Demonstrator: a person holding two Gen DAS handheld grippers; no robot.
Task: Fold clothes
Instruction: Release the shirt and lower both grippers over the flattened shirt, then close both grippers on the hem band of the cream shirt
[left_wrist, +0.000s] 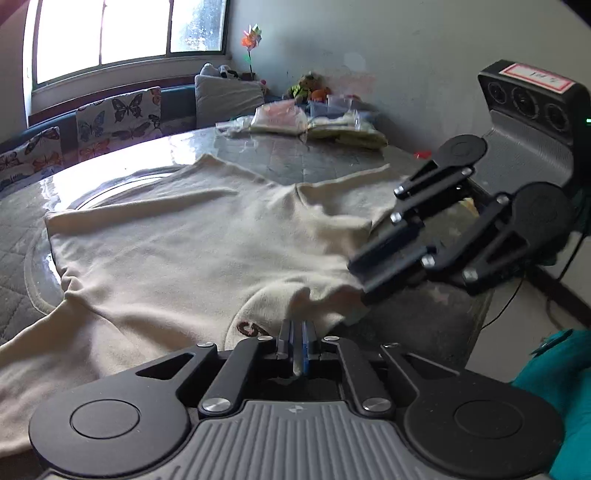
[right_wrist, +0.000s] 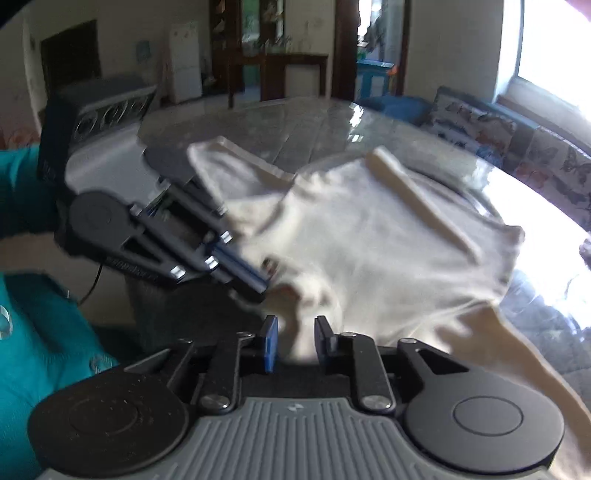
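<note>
Cream shirt (left_wrist: 177, 236) is lying spread over the glossy round bench (left_wrist: 295, 155), one sleeve trailing off the near edge. Left tongs (left_wrist: 297, 338) are pressing together on a bunched fold at the shirt's near hem, beside a brown print. Right tongs (right_wrist: 295, 343) are standing apart, with shirt cloth lying in the gap between them; they are hovering just beside the left tongs at the same hem.

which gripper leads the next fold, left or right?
Probably left. The left gripper is shut on the shirt at its near edge, so it can carry the fabric over. The right gripper is open with cloth between its fingers; it must close first.
</note>
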